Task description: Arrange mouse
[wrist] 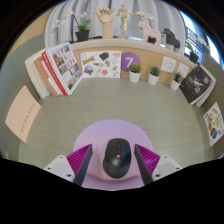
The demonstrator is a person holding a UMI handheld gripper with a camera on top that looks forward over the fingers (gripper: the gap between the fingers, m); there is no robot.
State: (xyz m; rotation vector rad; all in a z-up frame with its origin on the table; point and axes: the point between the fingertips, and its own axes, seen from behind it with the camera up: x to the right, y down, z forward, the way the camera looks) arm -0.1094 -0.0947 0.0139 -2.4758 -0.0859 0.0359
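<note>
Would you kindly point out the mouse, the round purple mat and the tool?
mouse (118,156), gripper view, middle of its back.
round purple mat (112,132), gripper view, bare far part.
tool (117,160), gripper view, midway between its open fingertips.

Before you, a grey-green tabletop (60,125) runs to a wall of propped books and magazines (62,68). Small potted plants (134,72) line its far edge. Above, a shelf (150,42) carries a wooden figure (123,19), backed by pale curtains (75,15).

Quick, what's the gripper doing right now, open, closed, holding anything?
Gripper: open, holding nothing; the black computer mouse rests on the round purple mat, between the fingers with gaps on both sides.
</note>
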